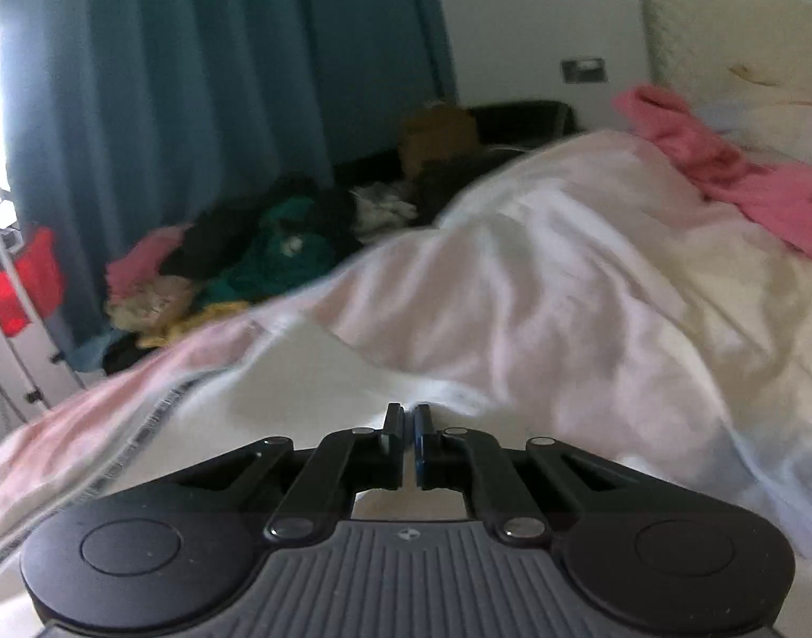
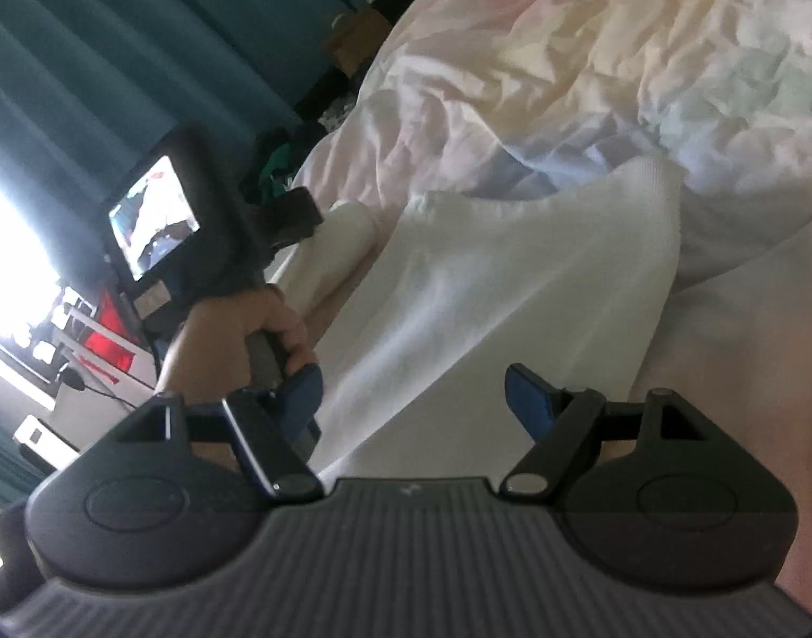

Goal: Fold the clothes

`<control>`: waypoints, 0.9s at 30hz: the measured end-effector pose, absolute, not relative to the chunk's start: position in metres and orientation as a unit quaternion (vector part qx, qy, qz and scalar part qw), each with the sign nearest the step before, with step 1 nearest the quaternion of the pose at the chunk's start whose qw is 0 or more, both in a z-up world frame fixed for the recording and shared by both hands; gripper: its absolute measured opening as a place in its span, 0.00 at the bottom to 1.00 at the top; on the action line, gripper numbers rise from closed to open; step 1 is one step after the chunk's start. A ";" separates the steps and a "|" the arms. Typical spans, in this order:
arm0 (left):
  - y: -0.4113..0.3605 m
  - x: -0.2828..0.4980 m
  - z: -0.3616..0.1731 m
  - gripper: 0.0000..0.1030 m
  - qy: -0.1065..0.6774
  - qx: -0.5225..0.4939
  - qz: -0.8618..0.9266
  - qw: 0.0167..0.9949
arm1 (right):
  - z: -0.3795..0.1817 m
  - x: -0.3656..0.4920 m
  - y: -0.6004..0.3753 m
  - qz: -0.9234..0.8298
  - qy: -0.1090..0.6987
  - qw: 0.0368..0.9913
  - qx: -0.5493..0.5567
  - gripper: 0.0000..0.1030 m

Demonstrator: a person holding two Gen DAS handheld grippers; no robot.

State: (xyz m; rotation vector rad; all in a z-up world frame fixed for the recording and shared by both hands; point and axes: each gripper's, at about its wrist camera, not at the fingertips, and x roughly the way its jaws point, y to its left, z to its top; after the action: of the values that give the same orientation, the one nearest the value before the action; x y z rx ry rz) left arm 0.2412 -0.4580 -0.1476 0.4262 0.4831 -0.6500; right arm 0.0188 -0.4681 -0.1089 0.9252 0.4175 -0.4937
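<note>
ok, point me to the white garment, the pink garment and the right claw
white garment (image 2: 512, 287): right wrist view, middle of its flat ribbed panel.
pink garment (image 1: 725, 175): left wrist view, crumpled middle on the bedding.
right claw (image 2: 414, 399): right wrist view, midway between its spread blue fingertips.

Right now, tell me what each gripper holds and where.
Left gripper seems to pinch the white garment by its bunched edge; right gripper is open, holding nothing.
</note>
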 end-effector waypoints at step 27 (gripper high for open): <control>-0.004 0.044 -0.041 0.70 0.288 -0.004 -0.097 0.953 | -0.044 -0.014 -0.394 -0.143 0.198 0.939 0.241 0.75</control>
State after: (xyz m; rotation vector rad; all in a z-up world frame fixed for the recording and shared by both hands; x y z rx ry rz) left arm 0.0437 -0.0045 -0.0409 -0.0074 0.5853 -0.1975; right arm -0.0145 -0.3942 -0.0440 0.4919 0.4036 -0.2909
